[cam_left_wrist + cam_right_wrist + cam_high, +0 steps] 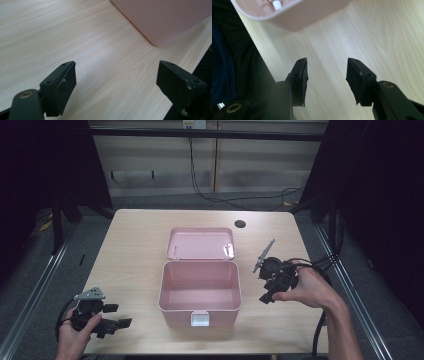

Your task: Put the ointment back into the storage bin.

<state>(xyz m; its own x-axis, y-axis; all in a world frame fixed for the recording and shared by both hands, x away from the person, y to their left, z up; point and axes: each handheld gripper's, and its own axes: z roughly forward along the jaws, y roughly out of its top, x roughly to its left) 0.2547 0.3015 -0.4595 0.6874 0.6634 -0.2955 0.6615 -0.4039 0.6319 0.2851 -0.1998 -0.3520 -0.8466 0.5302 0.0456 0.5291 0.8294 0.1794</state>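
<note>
The pink box [200,292] sits in the middle of the tabletop [135,235], near its front edge, lid [201,243] thrown back flat behind it; its inside looks bare. Wide open wood lies on either side. The left gripper [112,320] rests at the front-left corner, fingers [62,85] spread wide on nothing. The right gripper [267,292] hangs just beside the box's right wall, fingers [300,77] partly apart, nothing between them. A round hole [240,224] marks the far edge.

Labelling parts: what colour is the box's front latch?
White latch on the pink box, clearest in the high view.
</note>
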